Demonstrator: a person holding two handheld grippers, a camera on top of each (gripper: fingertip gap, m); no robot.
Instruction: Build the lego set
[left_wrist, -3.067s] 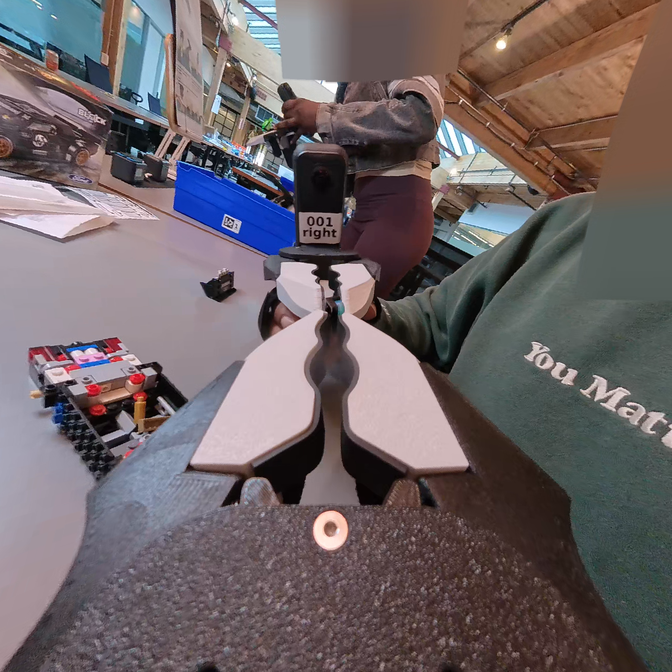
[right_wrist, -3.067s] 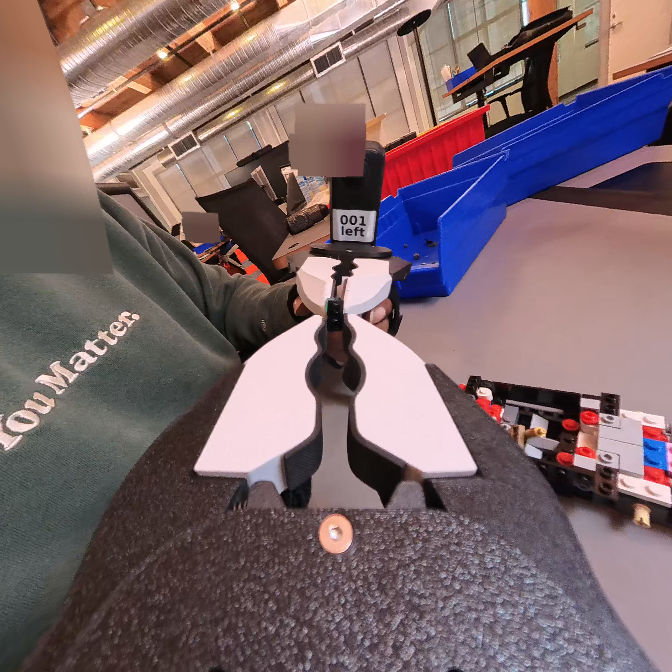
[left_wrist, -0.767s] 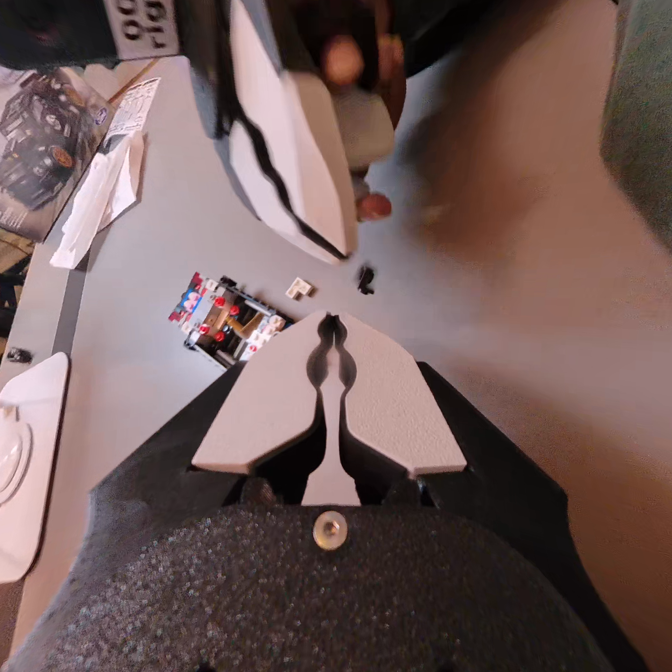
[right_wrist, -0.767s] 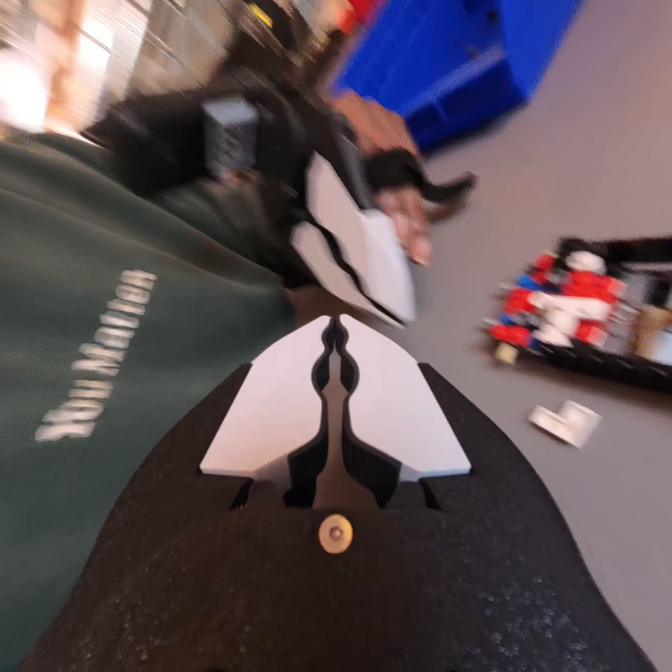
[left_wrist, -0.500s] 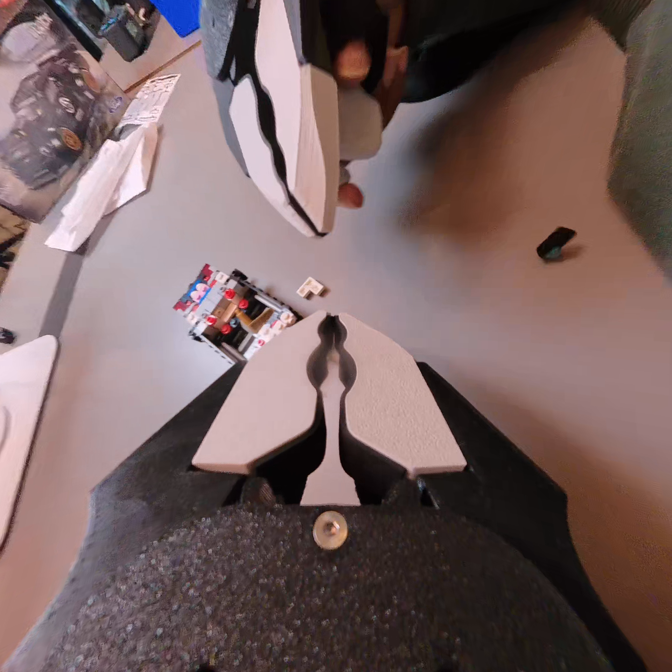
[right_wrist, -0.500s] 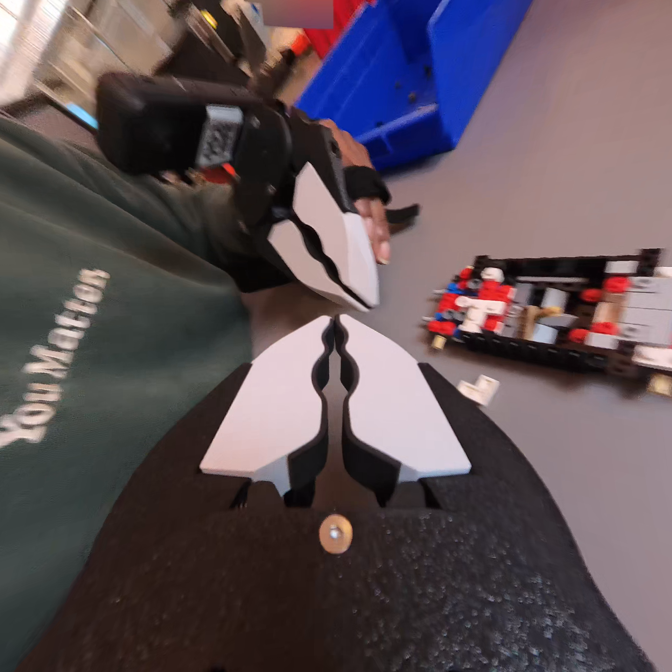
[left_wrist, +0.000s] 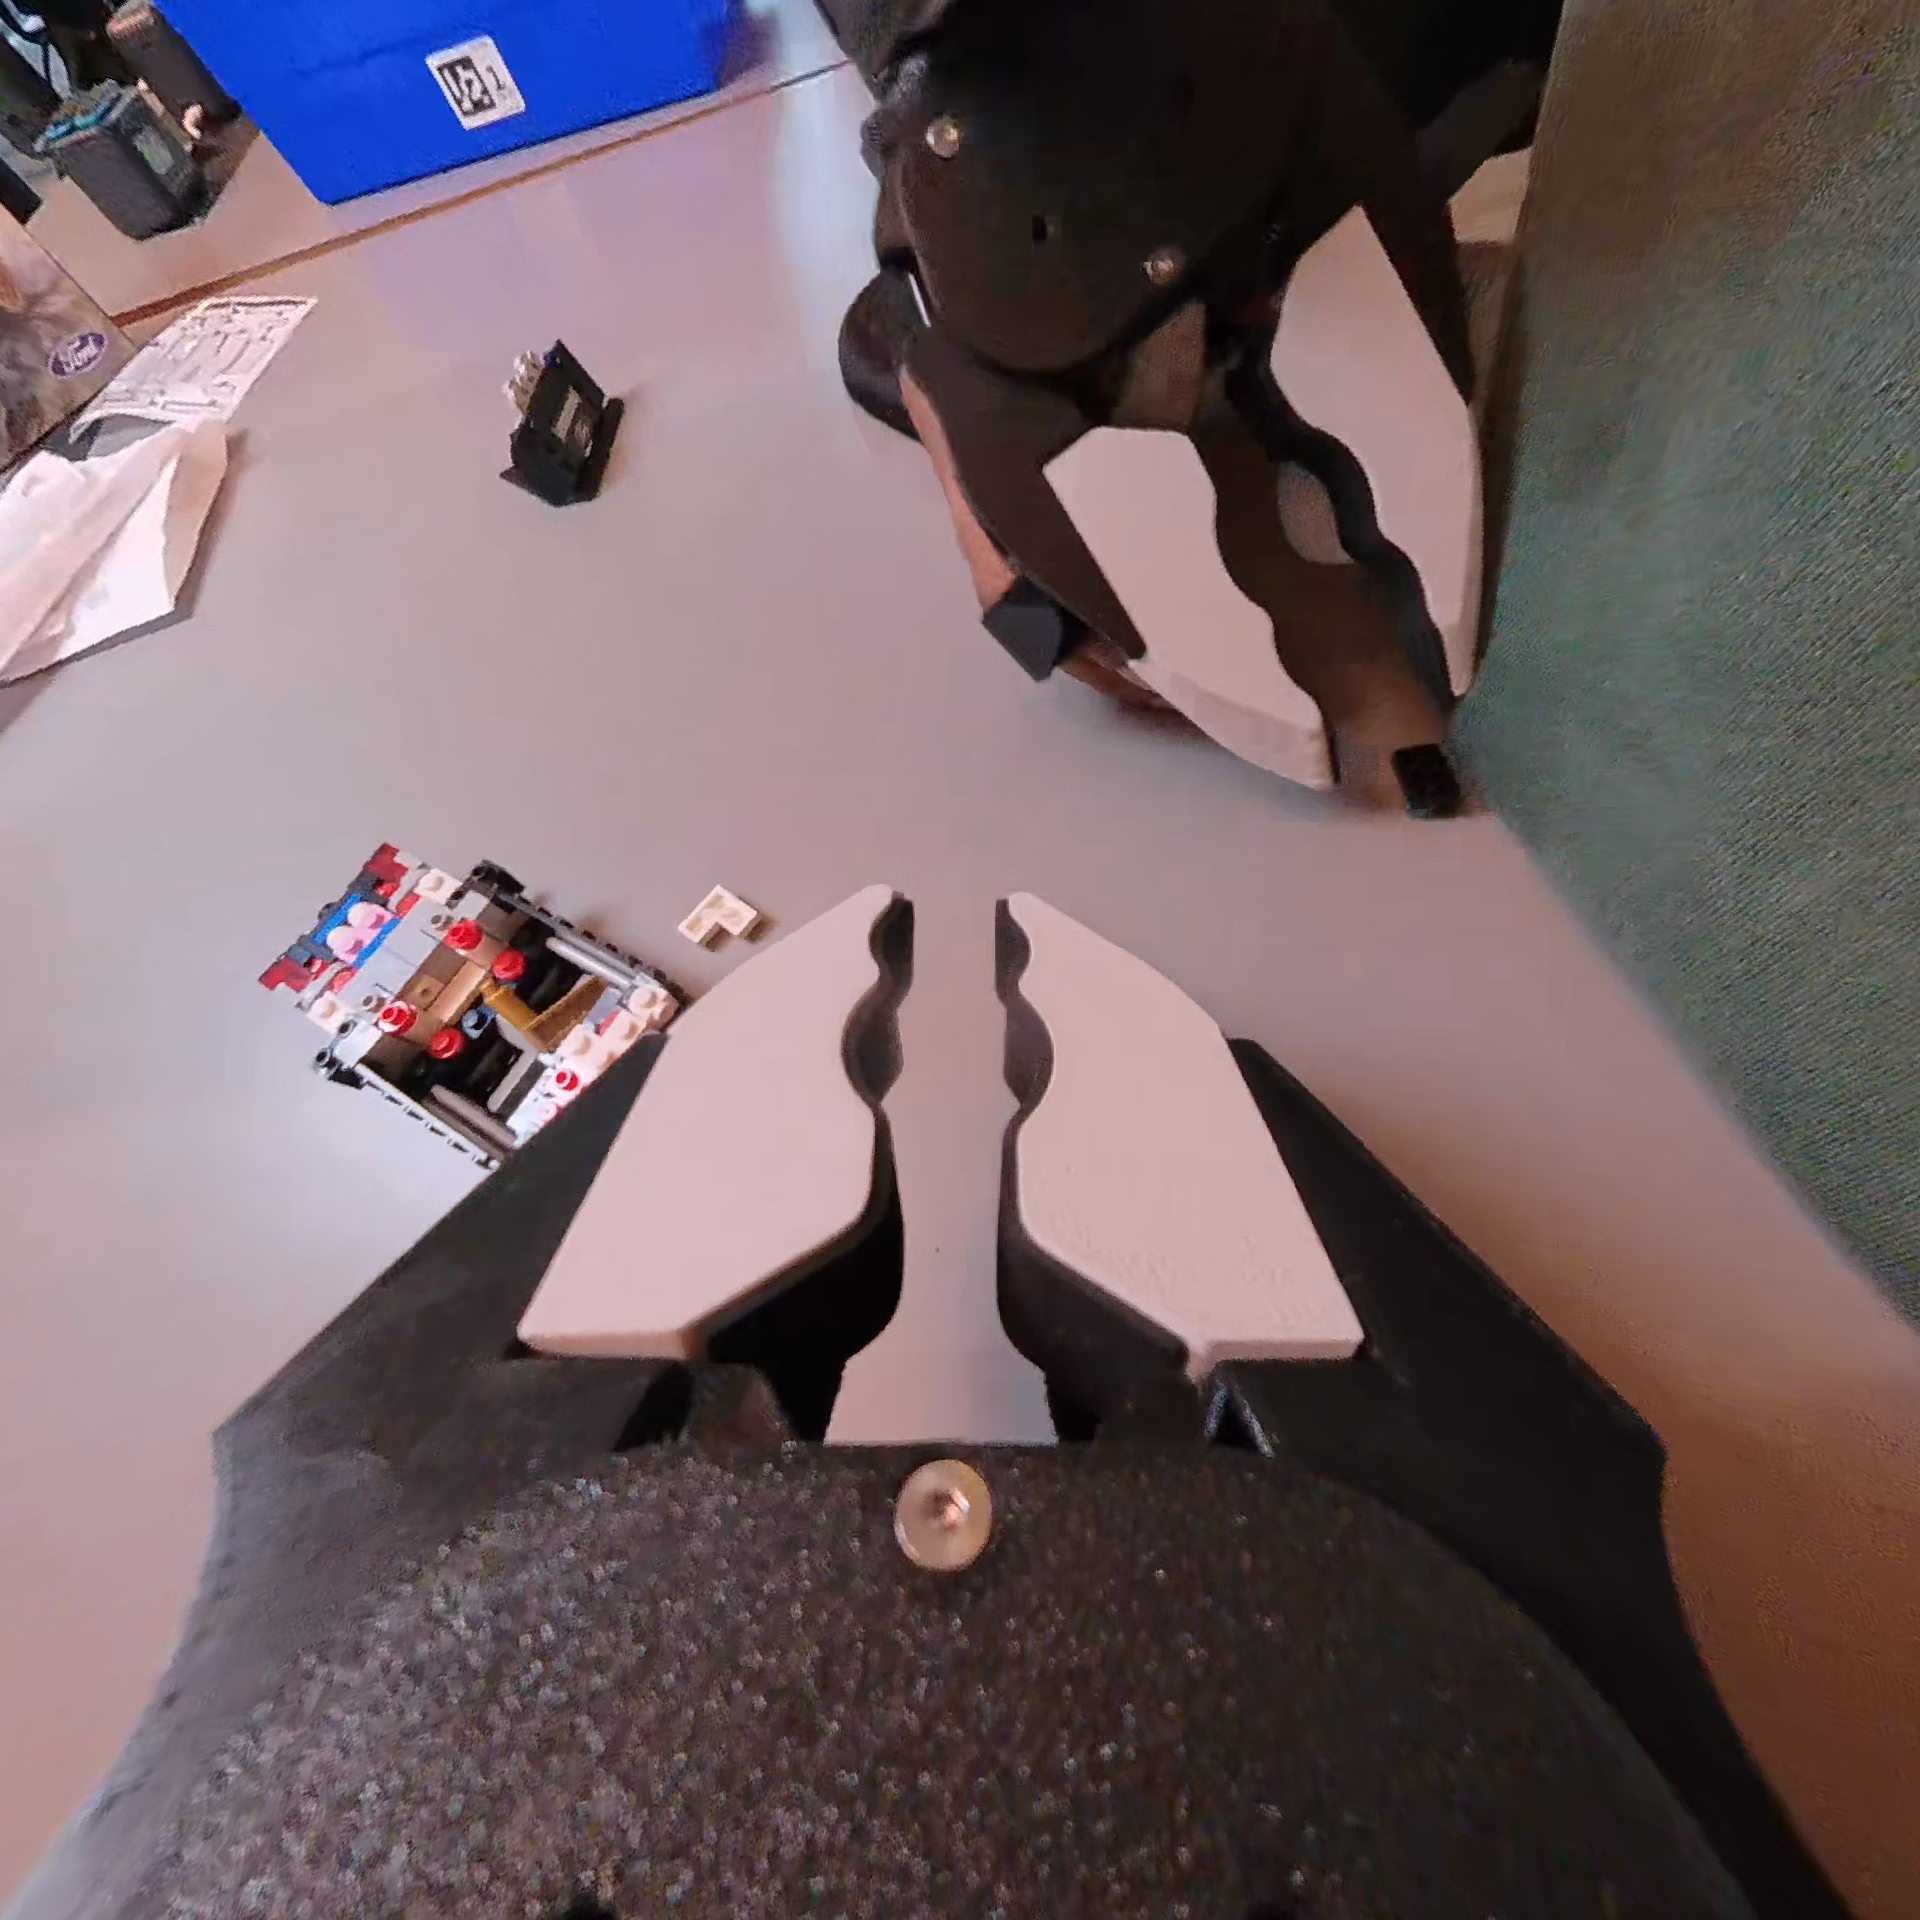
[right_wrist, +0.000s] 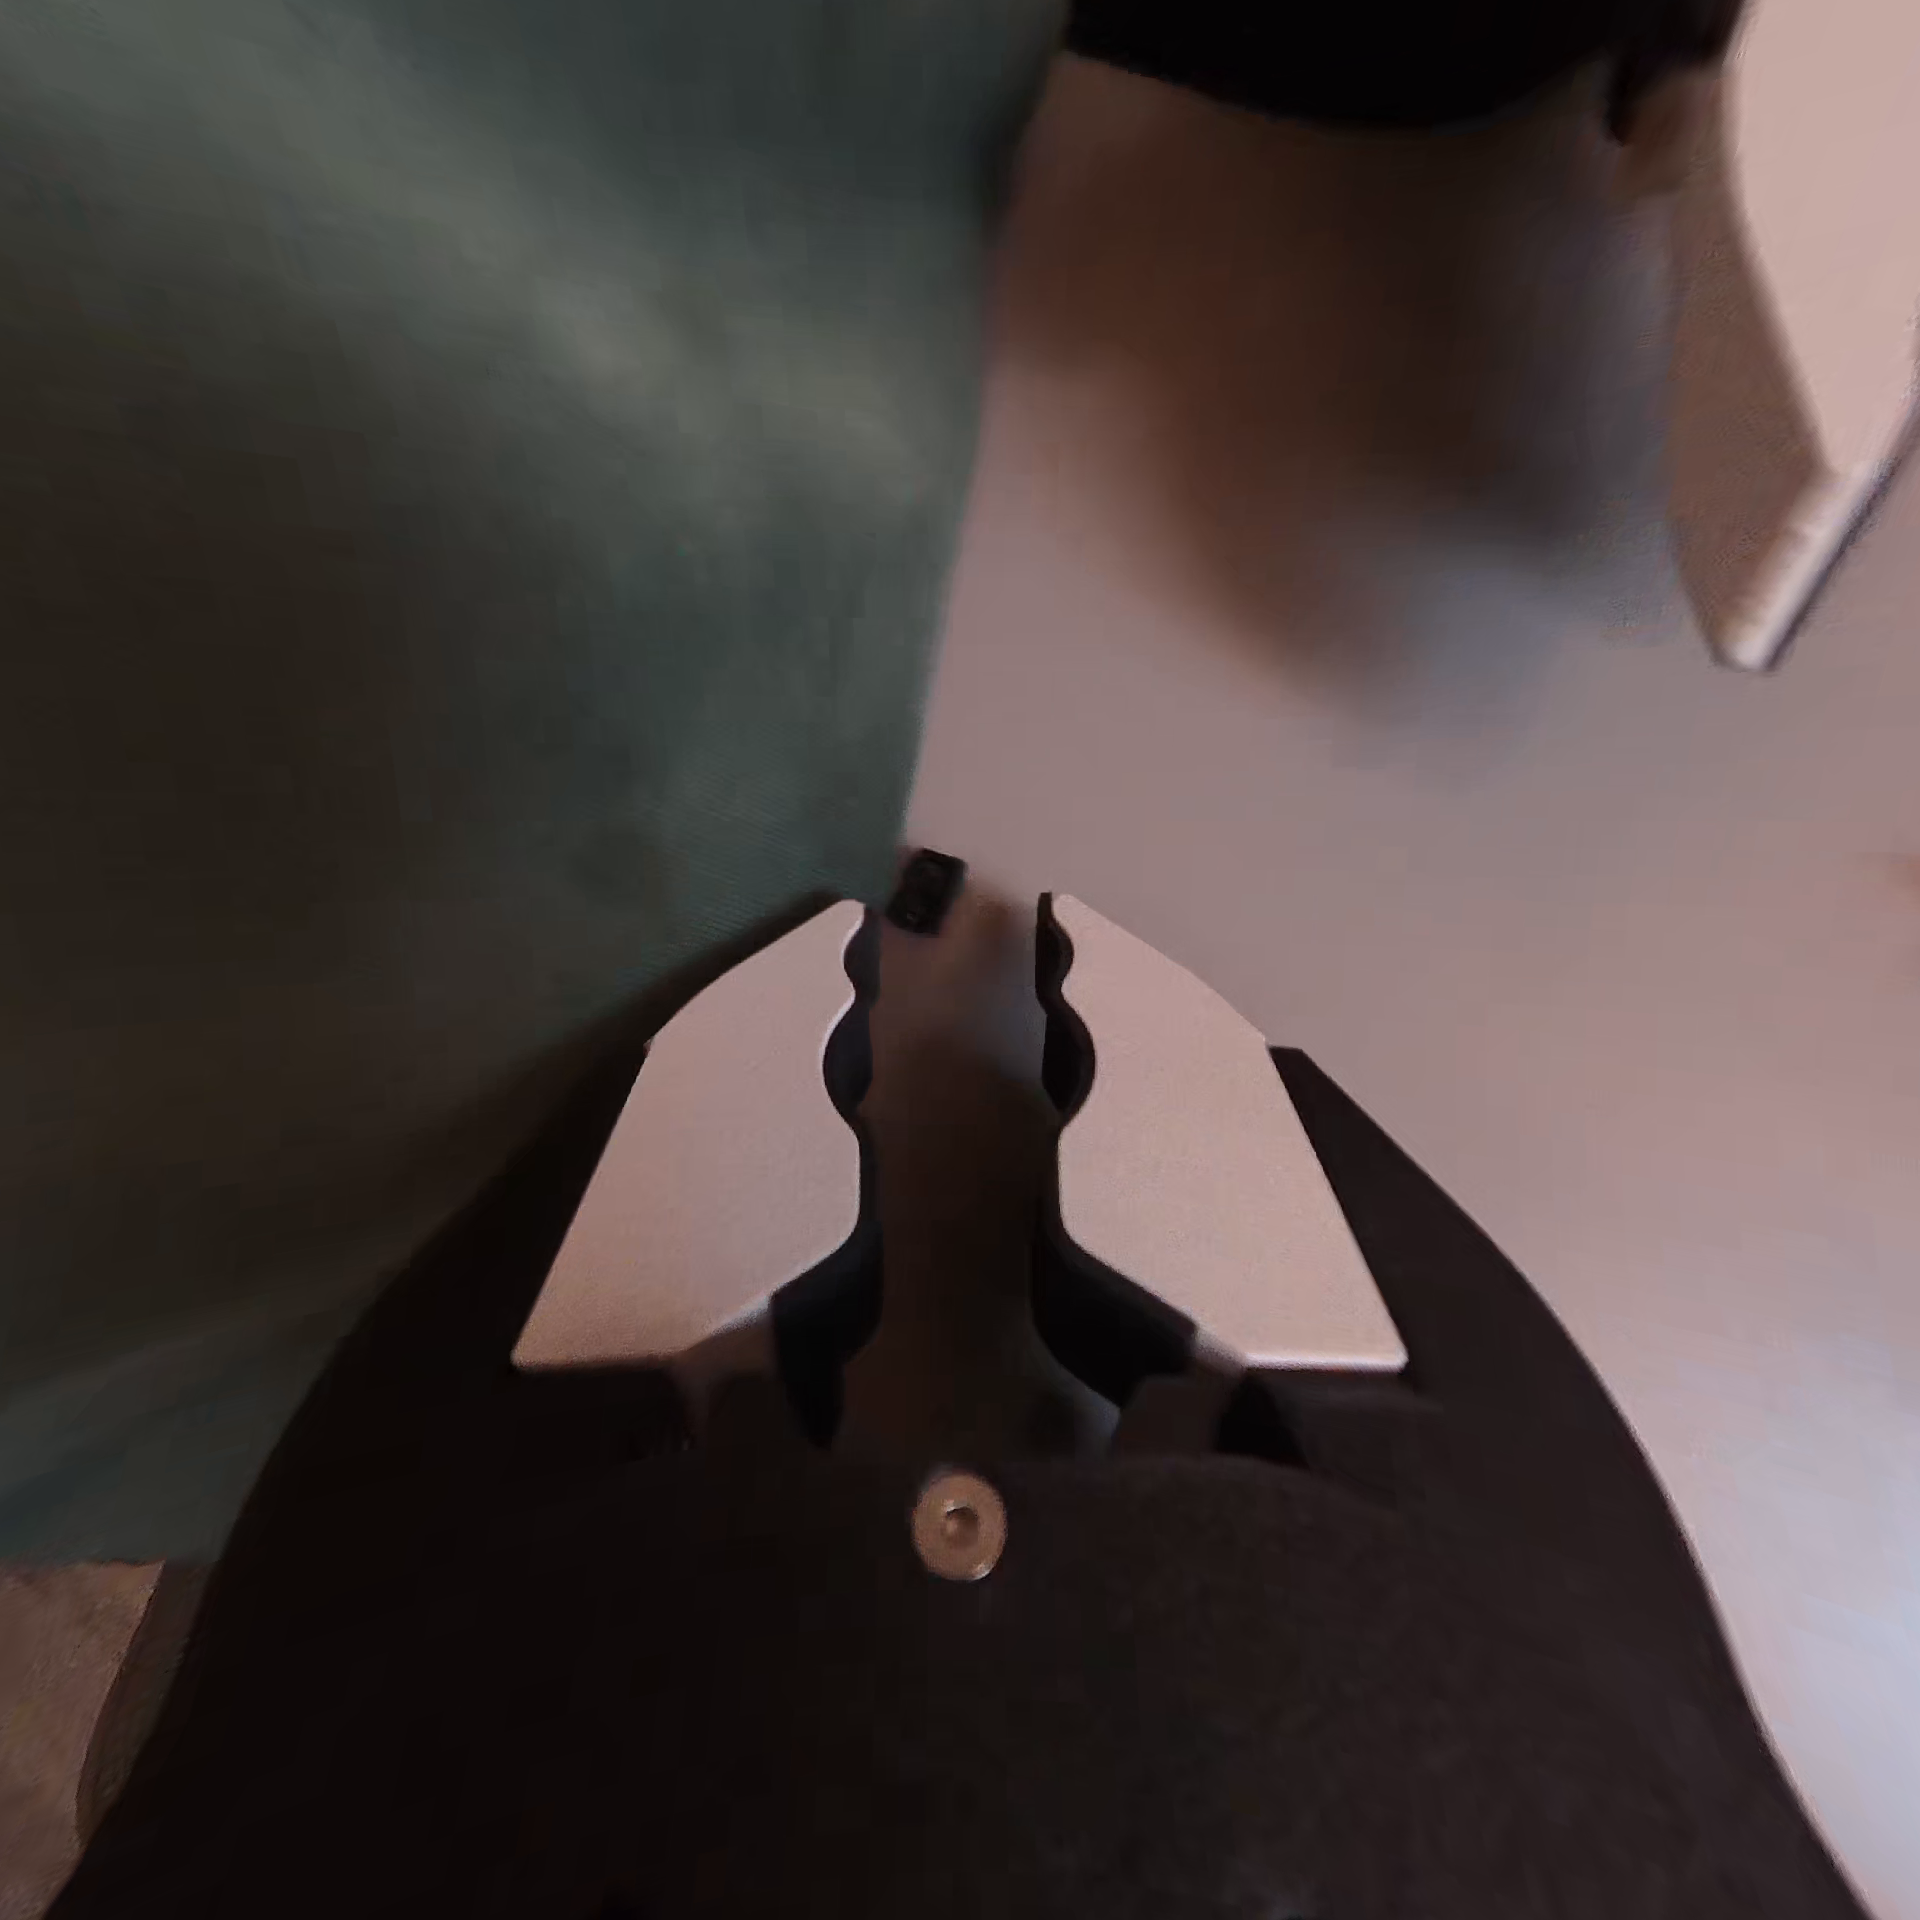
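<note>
Right wrist view puts my right gripper low over the grey table, jaws parted a modest way and holding nothing, with a small black lego piece lying just past the tips, nearer the left finger and tight against my green sweatshirt. That piece is what I'm after, I reckon. The picture is smeared with motion, so I can't tell exactly how the piece sits or whether cloth overlaps its edge. From the left wrist view, my left gripper hangs above the table with a narrow gap between its fingers, empty too, and the half-built lego car chassis lies well off to its left, a little tan L-shaped plate just beside it. Farther out there's a small black sub-assembly, a white paper bag and a blue bin. To do this pick cleanly I'd shift the right tips a touch left so the piece sits centred, come straight down until the tips bracket it, then close slowly. Snagging the sweatshirt is the risk; squeezing off-centre could flick so small a piece away.
</note>
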